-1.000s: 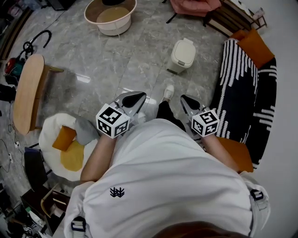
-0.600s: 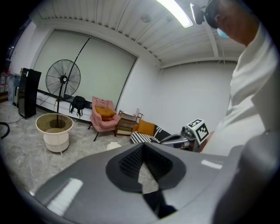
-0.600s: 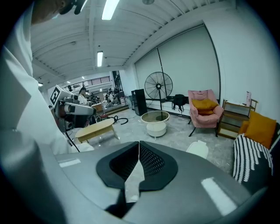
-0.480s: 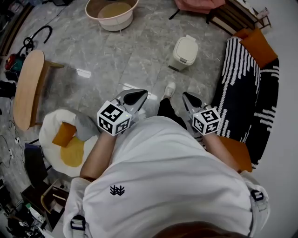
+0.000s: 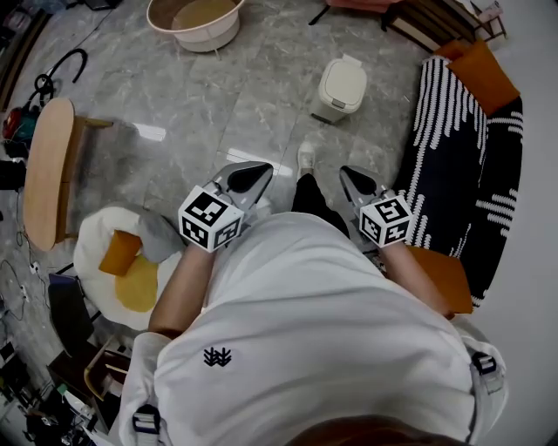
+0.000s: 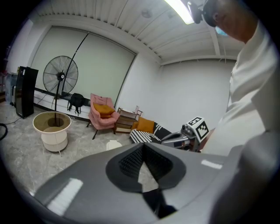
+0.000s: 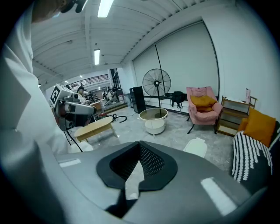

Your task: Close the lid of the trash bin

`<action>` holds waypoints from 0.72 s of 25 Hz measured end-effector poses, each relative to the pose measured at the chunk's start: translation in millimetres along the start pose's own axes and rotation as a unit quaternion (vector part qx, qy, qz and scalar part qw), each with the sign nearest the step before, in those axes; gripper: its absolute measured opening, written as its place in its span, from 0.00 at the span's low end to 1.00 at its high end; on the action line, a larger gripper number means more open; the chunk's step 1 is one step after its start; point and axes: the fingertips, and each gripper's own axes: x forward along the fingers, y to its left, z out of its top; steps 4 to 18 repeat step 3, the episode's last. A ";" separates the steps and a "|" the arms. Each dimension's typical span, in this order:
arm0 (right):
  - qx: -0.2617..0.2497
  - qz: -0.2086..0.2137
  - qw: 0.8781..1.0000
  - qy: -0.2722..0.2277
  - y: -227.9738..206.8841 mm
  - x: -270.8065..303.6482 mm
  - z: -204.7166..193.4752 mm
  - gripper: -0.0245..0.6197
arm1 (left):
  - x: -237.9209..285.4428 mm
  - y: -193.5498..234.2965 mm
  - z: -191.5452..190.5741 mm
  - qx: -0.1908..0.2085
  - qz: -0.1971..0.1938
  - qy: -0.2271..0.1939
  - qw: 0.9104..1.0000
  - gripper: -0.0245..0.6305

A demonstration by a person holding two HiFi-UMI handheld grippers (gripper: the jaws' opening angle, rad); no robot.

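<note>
The cream trash bin (image 5: 340,87) stands on the grey stone floor ahead of me, with its lid lying flat on top. The same bin shows small in the left gripper view (image 6: 114,144) and in the right gripper view (image 7: 195,147). My left gripper (image 5: 247,177) and right gripper (image 5: 356,181) are held close to my body, well short of the bin and apart from it. Both are shut with nothing between their jaws, as the left gripper (image 6: 142,147) and right gripper (image 7: 139,145) show in their own views.
A person's shoe (image 5: 305,158) is on the floor between me and the bin. A round cream basin table (image 5: 193,22) stands far left, a wooden bench (image 5: 48,170) at the left, a white floor cushion (image 5: 122,261) near left. A striped sofa (image 5: 453,174) runs along the right.
The head view has drifted, so the bin and basin table sit a little higher in the frame. Both grippers keep the same pose and stay shut.
</note>
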 end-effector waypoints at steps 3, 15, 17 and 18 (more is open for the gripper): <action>-0.003 0.002 1.000 0.004 -11.2 8.0 2.8 0.04 | 9.5 6.8 2.6 0.000 0.000 0.003 1.000 0.12; -0.003 0.002 1.000 0.004 -11.2 8.0 2.8 0.04 | 9.5 6.8 2.6 0.000 0.000 0.003 1.000 0.12; -0.003 0.002 1.000 0.004 -11.2 8.0 2.8 0.04 | 9.5 6.8 2.6 0.000 0.000 0.003 1.000 0.12; -0.003 0.002 1.000 0.004 -11.2 8.0 2.8 0.04 | 9.5 6.8 2.6 0.000 0.000 0.003 1.000 0.12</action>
